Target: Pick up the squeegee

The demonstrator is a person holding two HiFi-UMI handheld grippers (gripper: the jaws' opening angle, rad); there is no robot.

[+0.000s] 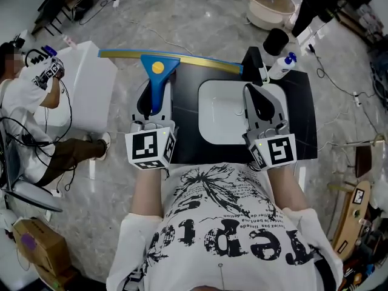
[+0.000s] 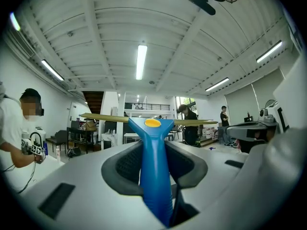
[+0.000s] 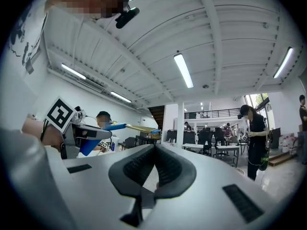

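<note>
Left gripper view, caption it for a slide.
Left claw shut on the handle of the blue squeegee, holding it level in midair.

White basin [image 1: 218,111] on black table [image 1: 306,102], spray bottle [image 1: 282,65], beige tub [image 1: 270,5]

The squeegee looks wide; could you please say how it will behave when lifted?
Probably stiff: the squeegee shows no sag. Likely light: it looks plastic. Held only by its handle in the left hand-held gripper, it may twist.
</note>
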